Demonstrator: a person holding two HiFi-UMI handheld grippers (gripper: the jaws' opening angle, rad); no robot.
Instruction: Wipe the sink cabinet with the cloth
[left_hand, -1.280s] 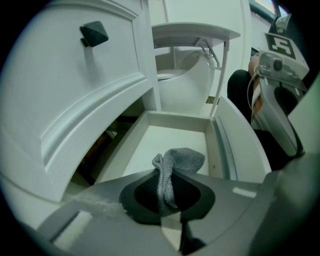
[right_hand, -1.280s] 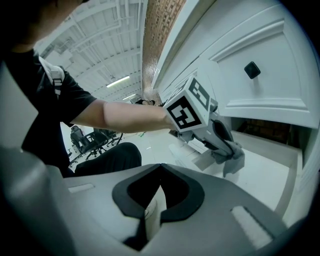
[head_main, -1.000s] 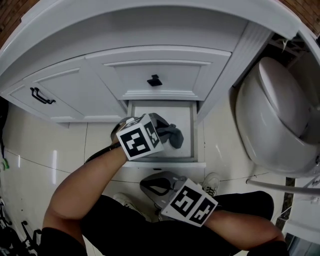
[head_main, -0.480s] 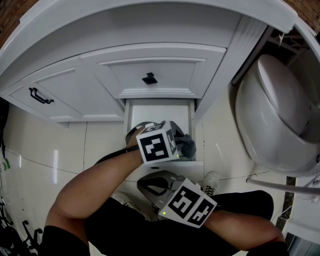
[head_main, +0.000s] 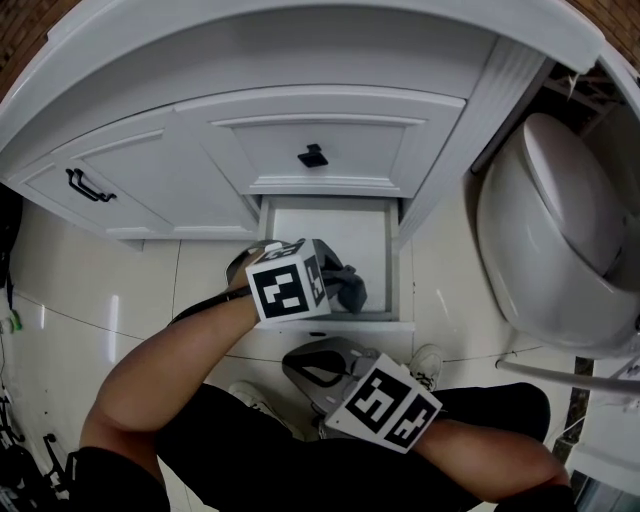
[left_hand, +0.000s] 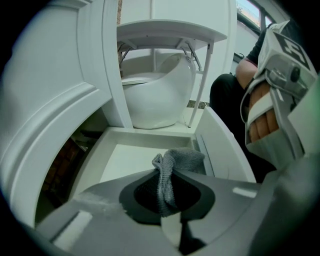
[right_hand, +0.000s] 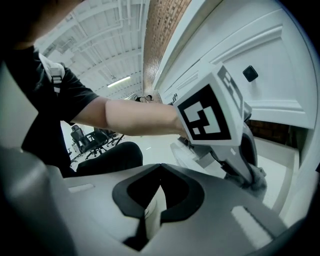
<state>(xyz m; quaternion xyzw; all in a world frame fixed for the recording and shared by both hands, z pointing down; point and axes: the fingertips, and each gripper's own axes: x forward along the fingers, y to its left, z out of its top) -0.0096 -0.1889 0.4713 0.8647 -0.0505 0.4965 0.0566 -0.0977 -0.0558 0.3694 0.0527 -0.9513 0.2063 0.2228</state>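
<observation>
A grey cloth (head_main: 351, 288) hangs pinched in my left gripper (head_main: 340, 286), which is shut on it inside the pulled-out bottom drawer (head_main: 385, 250) of the white sink cabinet (head_main: 150, 180). In the left gripper view the cloth (left_hand: 172, 162) bunches out ahead of the left gripper (left_hand: 165, 175), over the drawer's white floor (left_hand: 127, 160) near its right wall. My right gripper (head_main: 305, 366) is shut on nothing and held low below the drawer front, above the person's lap. From the right gripper view, the right gripper (right_hand: 160, 167) points at the left gripper's marker cube (right_hand: 207, 115).
Above the open drawer is a shut drawer with a black knob (head_main: 313, 155). A cabinet door with a black handle (head_main: 88, 186) lies to the left. A white toilet (head_main: 550, 240) stands close on the right. Pale floor tiles (head_main: 70, 290) surround the cabinet, and a shoe (head_main: 425, 365) shows below.
My left gripper swept the cloth to the right inside the drawer, then came back left. The right gripper has stayed where it was.
</observation>
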